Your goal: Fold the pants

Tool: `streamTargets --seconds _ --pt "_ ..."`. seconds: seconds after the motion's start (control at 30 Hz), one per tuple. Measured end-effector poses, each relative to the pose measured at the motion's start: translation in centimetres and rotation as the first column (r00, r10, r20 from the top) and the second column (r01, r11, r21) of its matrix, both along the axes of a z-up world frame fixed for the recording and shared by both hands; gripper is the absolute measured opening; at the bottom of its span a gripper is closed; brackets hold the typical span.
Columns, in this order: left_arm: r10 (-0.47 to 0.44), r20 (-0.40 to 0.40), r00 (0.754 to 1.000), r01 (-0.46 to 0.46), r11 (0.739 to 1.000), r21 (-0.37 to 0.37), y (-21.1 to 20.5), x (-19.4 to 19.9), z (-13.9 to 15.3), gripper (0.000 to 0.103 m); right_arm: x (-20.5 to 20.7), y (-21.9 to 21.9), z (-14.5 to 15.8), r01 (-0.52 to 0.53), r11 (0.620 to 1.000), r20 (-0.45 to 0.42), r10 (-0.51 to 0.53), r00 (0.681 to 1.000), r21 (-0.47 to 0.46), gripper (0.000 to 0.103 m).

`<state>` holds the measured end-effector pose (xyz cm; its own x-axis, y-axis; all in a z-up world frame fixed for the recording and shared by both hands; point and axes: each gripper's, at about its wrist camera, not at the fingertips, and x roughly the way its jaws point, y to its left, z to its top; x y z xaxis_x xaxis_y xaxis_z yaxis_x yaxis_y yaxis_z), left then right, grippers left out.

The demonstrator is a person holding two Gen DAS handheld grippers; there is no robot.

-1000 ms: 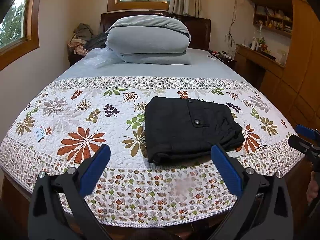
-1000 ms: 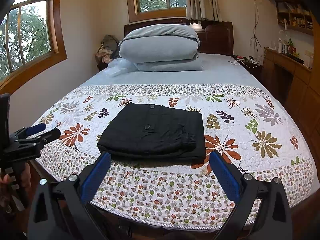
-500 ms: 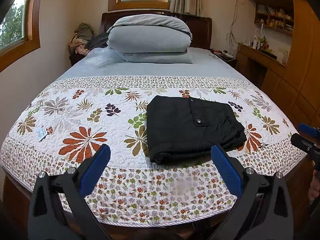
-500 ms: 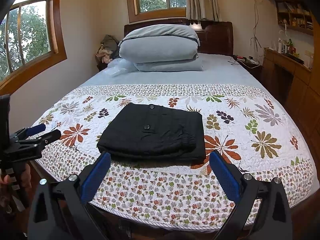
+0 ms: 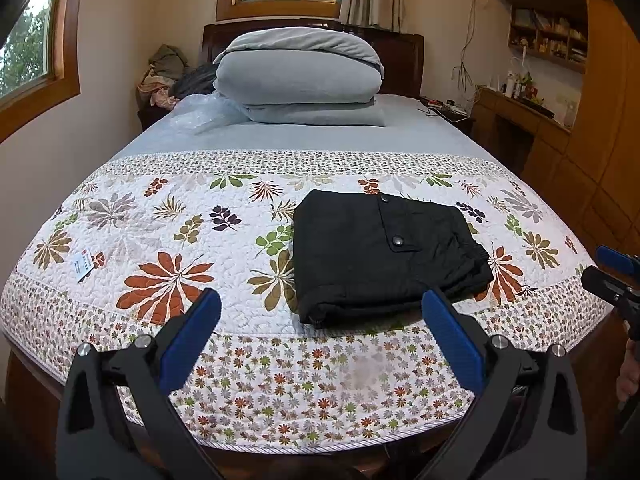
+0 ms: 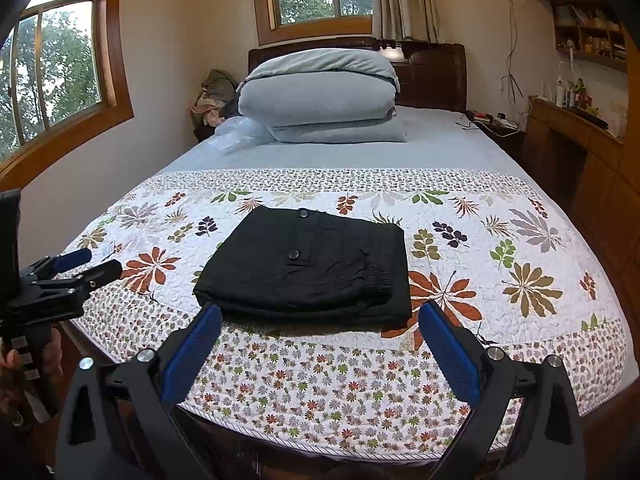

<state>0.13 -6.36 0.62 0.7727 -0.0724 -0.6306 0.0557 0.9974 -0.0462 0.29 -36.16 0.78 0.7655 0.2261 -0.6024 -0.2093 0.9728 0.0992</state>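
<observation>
Black pants (image 5: 380,252) lie folded into a compact rectangle on the floral quilt (image 5: 160,240) near the foot of the bed; they also show in the right wrist view (image 6: 312,268). My left gripper (image 5: 320,308) is open and empty, held back from the bed's foot edge, short of the pants. My right gripper (image 6: 320,312) is open and empty, also short of the pants. The right gripper shows at the right edge of the left wrist view (image 5: 616,276), and the left gripper at the left edge of the right wrist view (image 6: 72,268).
Stacked grey bedding (image 5: 300,76) sits at the head of the bed by the dark headboard. A clothes pile (image 5: 164,76) lies at the back left. A wooden desk and shelves (image 5: 536,108) line the right wall. A small card (image 5: 82,266) lies on the quilt's left.
The left wrist view has shifted slightly, with the pants a little lower and to the right in it. The right gripper and the pants have not moved.
</observation>
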Motion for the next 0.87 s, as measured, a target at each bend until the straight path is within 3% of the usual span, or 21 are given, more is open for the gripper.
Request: streamTargets --seconds 0.67,0.87 --pt "-0.007 -0.001 1.000 0.007 1.000 0.007 -0.23 -0.07 -0.06 0.101 -0.04 -0.11 -0.10 0.005 1.000 -0.005 -0.005 1.000 0.002 0.100" --pt "-0.019 -0.032 0.999 0.018 0.999 -0.028 -0.03 0.30 -0.31 0.101 -0.05 -0.29 -0.29 0.012 1.000 -0.010 -0.011 1.000 0.017 0.100"
